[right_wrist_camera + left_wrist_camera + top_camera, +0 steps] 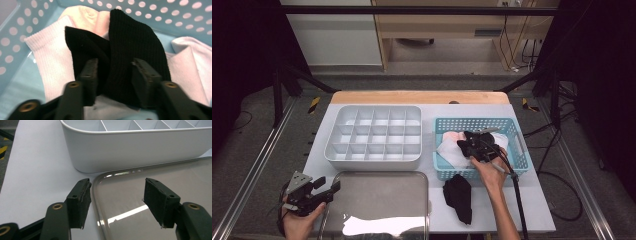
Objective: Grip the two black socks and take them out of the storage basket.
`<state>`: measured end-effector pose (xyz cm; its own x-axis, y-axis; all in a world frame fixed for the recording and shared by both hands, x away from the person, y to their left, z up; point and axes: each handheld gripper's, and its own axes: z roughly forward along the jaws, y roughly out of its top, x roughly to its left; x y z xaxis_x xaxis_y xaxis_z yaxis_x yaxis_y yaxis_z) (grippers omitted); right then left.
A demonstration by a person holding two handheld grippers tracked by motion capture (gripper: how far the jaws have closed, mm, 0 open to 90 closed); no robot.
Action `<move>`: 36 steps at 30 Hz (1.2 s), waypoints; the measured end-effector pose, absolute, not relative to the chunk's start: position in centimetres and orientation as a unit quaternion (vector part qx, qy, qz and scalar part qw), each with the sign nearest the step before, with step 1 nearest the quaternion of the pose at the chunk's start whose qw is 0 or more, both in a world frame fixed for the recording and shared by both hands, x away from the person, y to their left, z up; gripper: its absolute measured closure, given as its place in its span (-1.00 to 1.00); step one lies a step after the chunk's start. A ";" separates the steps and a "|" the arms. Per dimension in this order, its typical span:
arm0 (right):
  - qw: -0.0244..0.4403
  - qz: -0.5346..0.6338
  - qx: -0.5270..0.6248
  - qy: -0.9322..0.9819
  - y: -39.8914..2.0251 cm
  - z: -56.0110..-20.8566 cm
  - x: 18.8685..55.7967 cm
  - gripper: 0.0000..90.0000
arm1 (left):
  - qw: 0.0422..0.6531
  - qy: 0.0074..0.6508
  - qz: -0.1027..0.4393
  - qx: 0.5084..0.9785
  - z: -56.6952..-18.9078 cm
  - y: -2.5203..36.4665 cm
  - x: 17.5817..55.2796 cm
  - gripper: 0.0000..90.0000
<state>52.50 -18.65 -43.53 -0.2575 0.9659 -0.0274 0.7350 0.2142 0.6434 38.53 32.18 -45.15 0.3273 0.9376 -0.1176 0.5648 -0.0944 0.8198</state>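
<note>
Right gripper (113, 75) is down in the blue basket (517, 131), jaws about halfway closed and pinching a fold of the black sock (132, 47). The sock's ribbed and bunched up, lying on white socks (50, 65). Left gripper (117, 202) has its jaws wide apart with nothing between them, over the metal tray's (140, 192) corner.

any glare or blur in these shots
High view: a white glare patch on the metal tray, dark room edges. Left gripper view: a bright streak on the tray, the organizer sharp. Right gripper view: the black sock sharp, the near jaws soft, the basket wall slightly blurred.
</note>
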 end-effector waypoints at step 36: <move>0.232 0.449 0.502 0.702 -21.6 -36.9 46.5 0.84 | 0.411 0.533 0.224 0.705 -45.2 32.1 38.5 -0.16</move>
